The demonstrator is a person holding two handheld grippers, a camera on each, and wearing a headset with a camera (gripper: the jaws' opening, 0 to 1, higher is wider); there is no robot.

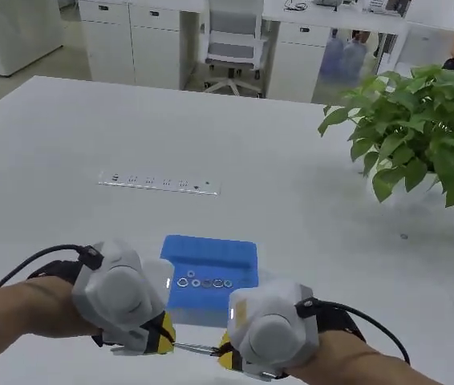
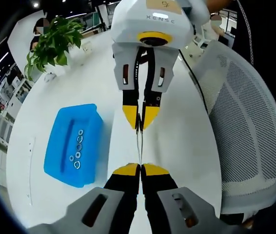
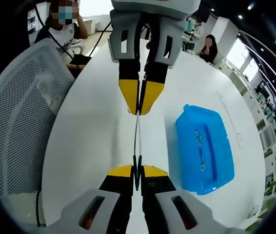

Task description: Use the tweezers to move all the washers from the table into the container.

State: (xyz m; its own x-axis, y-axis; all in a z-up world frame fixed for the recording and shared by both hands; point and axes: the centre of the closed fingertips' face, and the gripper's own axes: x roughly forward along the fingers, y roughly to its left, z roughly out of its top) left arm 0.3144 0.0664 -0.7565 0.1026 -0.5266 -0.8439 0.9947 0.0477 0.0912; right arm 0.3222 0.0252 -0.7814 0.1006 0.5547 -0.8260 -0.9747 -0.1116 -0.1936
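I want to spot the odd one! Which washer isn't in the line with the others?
The lone washer on the blue container, beside the row near one end. The other washers form one straight line; it sits off to the side.

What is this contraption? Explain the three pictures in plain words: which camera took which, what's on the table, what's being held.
There is no robot here. A person holds a two-jaw tool in each hand. The head view comes from a camera on the person's head, looking down at the white table. The left gripper view and right gripper view come from fisheye cameras riding on each tool, looking along its yellow-tipped jaws, so each sees the other tool facing it. The left tool and the right tool are both shut on one thin pair of tweezers, one at each end. On the table sit a blue container holding a row of small washers, a power strip farther off, and a potted plant to the right.
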